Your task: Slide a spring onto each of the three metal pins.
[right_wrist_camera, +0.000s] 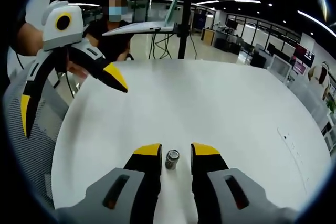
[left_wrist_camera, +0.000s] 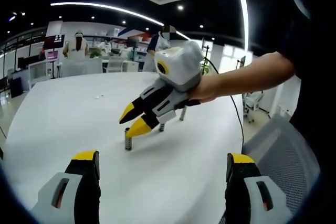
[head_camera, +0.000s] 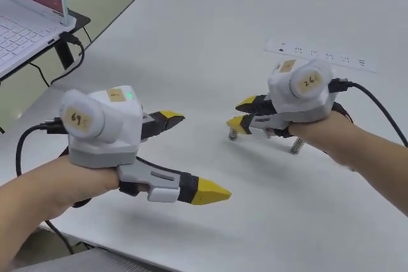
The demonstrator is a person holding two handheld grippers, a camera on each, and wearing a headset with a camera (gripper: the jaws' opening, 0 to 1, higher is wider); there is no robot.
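White table [head_camera: 210, 23] runs through an open office, with a power strip [head_camera: 322, 54] lying flat toward its far side. Three pins stand in a short row on the person's side of the power strip.

The right tongs [right_wrist_camera: 177, 149] hang over the end pin [right_wrist_camera: 171, 158]. Their jaws are a little apart on either side of it, with a sliver of gap each way, so they grip nothing as far as I can see. That pin wears a coiled spring [left_wrist_camera: 127, 141] along its length, so I judge it done.

The middle pin [left_wrist_camera: 161, 127] and the last pin [left_wrist_camera: 182, 113] sit under the right hand and are too small to settle, though one looks coiled in the head view.

The left tongs [head_camera: 192, 153] are much farther from the power strip, toward the person, spread wide and empty.

At least one pin of three is finished. Whether the other two already carry springs I cannot tell.
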